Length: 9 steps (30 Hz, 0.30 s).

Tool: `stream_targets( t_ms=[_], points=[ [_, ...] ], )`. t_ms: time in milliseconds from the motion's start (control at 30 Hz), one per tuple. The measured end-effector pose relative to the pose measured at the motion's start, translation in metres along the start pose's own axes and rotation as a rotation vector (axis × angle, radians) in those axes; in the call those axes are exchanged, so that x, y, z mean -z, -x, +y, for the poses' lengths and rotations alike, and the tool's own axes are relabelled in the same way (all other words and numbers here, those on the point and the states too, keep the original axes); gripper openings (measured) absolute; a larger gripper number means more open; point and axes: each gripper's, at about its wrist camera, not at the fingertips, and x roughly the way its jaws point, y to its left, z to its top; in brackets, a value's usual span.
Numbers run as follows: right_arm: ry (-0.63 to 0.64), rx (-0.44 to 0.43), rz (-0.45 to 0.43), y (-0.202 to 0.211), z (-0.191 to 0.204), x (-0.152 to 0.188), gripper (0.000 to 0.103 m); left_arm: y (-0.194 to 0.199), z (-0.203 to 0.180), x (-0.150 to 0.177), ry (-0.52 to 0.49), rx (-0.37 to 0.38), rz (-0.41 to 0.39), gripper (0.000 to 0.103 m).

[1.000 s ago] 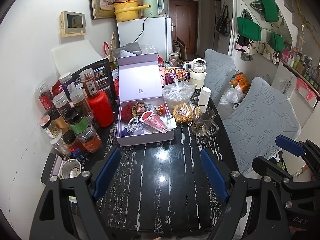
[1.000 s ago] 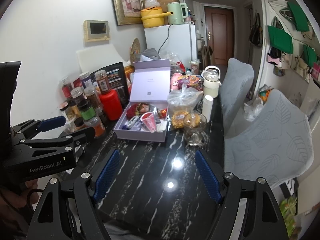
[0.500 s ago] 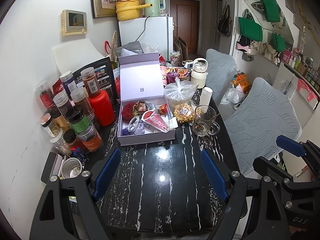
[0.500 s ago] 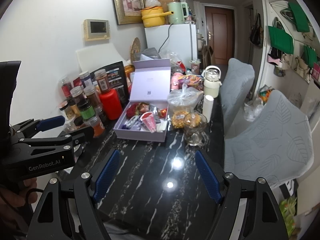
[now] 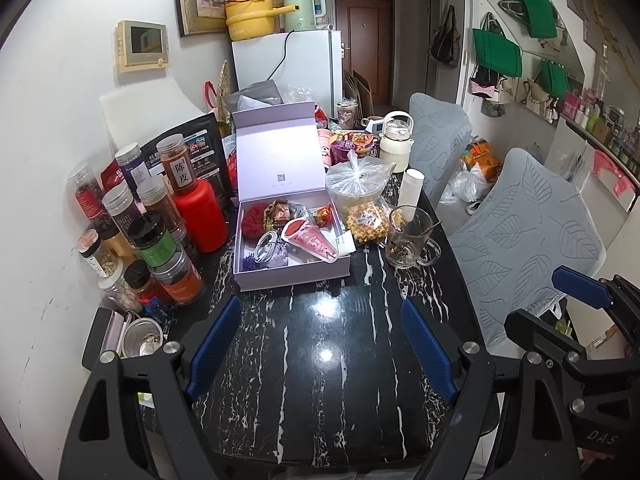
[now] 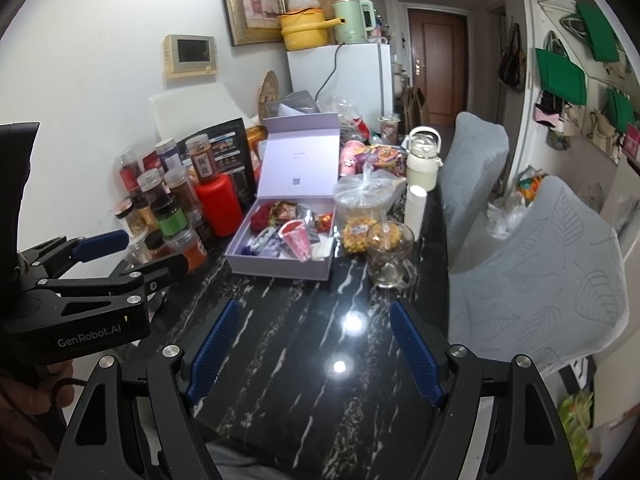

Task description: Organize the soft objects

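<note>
An open lilac box (image 5: 286,276) (image 6: 276,268) stands on the black marble table (image 5: 320,360), lid up. Inside lie a red knitted piece (image 5: 252,220), a pink cone-shaped packet (image 5: 310,238) (image 6: 296,240), snack wrappers (image 5: 280,212) and a coiled white cable (image 5: 266,242). My left gripper (image 5: 320,340) is open and empty over the near table, well short of the box; it also shows in the right wrist view (image 6: 132,252). My right gripper (image 6: 314,344) is open and empty; it shows at the right of the left wrist view (image 5: 560,300).
Spice jars (image 5: 156,240) and a red bottle (image 5: 202,216) crowd the table's left side. A tied plastic bag (image 5: 358,184), a waffle snack (image 5: 366,222), a glass mug (image 5: 408,238) and a white kettle (image 5: 396,142) stand right of the box. Grey covered chairs (image 5: 528,232) line the right edge.
Both grippers have stayed nearly still and open. The left wrist view has drifted very slightly; nothing on the table has moved.
</note>
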Motion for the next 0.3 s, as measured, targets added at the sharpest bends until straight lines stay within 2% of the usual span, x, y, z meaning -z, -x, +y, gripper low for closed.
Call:
stream_targets(
  t_ms=[300],
  points=[
    [-0.019,0.007,0.022,-0.012,-0.001,0.000,0.079,-0.011,-0.001,-0.001,-0.016,0.021,0.024,0.083]
  ],
)
